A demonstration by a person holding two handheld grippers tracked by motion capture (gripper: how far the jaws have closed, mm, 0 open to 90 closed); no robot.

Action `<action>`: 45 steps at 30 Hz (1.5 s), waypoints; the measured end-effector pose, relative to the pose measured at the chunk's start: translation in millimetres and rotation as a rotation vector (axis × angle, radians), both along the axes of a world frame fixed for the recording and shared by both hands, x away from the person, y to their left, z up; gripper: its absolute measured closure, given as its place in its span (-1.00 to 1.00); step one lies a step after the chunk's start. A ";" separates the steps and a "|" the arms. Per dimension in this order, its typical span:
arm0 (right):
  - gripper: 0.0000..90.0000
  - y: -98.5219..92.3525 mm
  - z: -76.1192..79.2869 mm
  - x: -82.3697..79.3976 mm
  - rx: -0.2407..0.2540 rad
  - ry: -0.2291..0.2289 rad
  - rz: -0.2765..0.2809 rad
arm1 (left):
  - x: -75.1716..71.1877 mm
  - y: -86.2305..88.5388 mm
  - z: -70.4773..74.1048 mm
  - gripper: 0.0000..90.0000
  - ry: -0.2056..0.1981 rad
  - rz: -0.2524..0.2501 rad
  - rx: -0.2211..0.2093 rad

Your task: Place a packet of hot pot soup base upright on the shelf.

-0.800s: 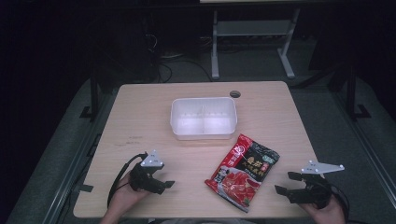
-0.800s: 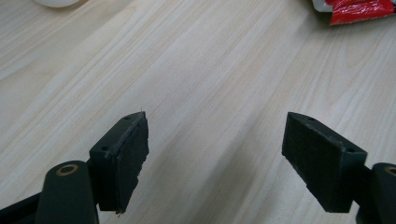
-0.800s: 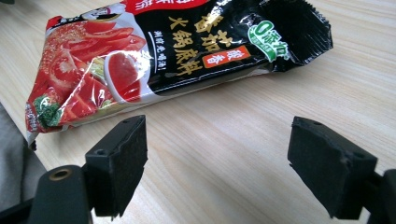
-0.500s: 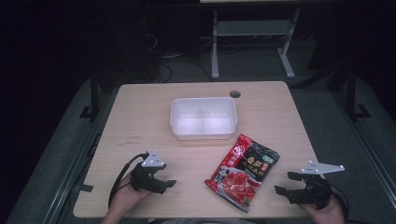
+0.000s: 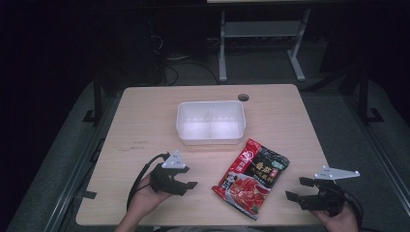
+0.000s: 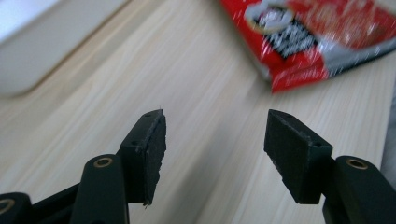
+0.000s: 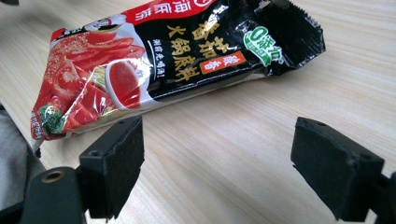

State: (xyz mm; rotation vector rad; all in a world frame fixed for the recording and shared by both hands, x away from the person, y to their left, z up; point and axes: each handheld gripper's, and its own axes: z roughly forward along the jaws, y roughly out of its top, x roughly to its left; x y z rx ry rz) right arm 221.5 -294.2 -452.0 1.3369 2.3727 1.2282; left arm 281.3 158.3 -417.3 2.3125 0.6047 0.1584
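Grippers, left gripper (image 5: 186, 185) and right gripper (image 5: 299, 188), rest jaws spread either side of the sauce packet (image 5: 253, 176) at lower centre; next, probably grasping it for the white tub (image 5: 211, 122).

Left tool (image 6: 212, 158) jaws apart over wooden table (image 6: 201, 93) — red packet (image 6: 317, 37) ahead, white container (image 6: 42, 42) far left

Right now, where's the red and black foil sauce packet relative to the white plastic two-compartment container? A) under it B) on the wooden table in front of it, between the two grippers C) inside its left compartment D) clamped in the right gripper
B: the red and black foil sauce packet lies flat on the wooden table, nearer the person than the white plastic two-compartment container, between the open left gripper and open right gripper.
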 end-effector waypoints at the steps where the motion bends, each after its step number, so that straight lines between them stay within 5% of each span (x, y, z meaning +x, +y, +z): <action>1: -0.61 0.4 -0.1 -0.1 -0.003 0.000 0.005 | 1.1 -4.4 1.6 -0.08 0.000 -0.005 -0.002; 13: -0.61 1.0 0.7 -0.5 -0.017 -0.002 0.011 | 6.5 -58.9 8.9 0.24 0.032 -0.107 0.035; 26: -0.55 -1.3 -1.2 3.8 -0.005 0.023 0.003 | 9.1 -105.8 6.6 0.62 0.072 -0.195 0.124; 34: -0.37 -7.2 1.4 19.8 0.035 0.070 -0.055 | 10.1 -118.4 -7.8 0.68 0.094 -0.219 0.173; 45: -0.27 -10.8 4.7 54.3 0.024 0.110 -0.089 | 12.2 -120.9 -14.1 0.69 0.103 -0.222 0.187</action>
